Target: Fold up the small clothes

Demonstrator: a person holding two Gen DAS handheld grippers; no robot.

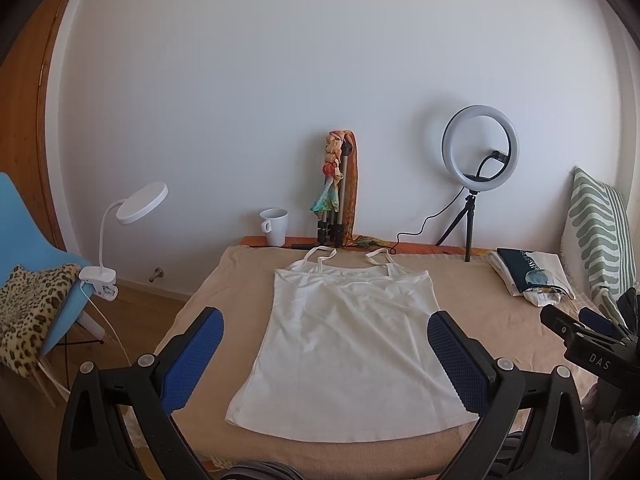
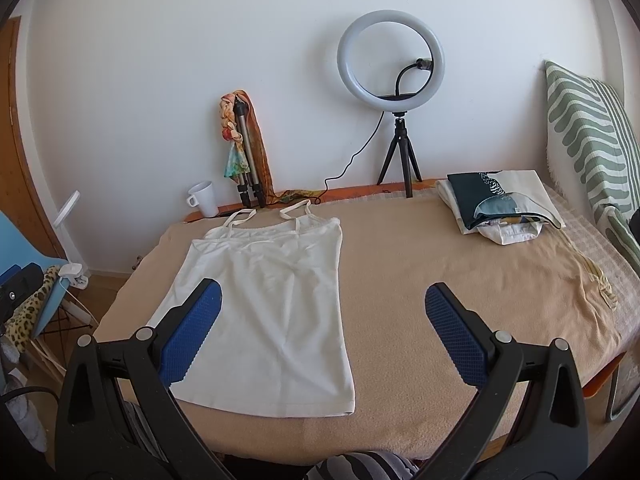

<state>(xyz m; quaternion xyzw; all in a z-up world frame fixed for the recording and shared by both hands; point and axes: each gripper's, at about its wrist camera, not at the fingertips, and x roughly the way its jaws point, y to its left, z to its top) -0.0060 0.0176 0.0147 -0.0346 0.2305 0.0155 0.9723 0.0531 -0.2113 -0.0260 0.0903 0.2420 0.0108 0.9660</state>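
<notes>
Both my grippers, left gripper (image 1: 325, 330) and right gripper (image 2: 323, 306), hang wide apart, holding nothing, above the beige blanket (image 2: 460, 272). On it the white camisole (image 1: 348, 344) lies flat, straps toward the wall, ready for folding. Beyond the camisole stand a ring light (image 2: 390, 55), folded bags (image 2: 500, 200) and a mug (image 1: 275, 226).

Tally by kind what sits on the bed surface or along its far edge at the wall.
White camisole: 1
Folded textile pile: 1
White mug: 1
Ring light on tripod: 1
Folded tripod with scarf: 1
Total: 5
</notes>
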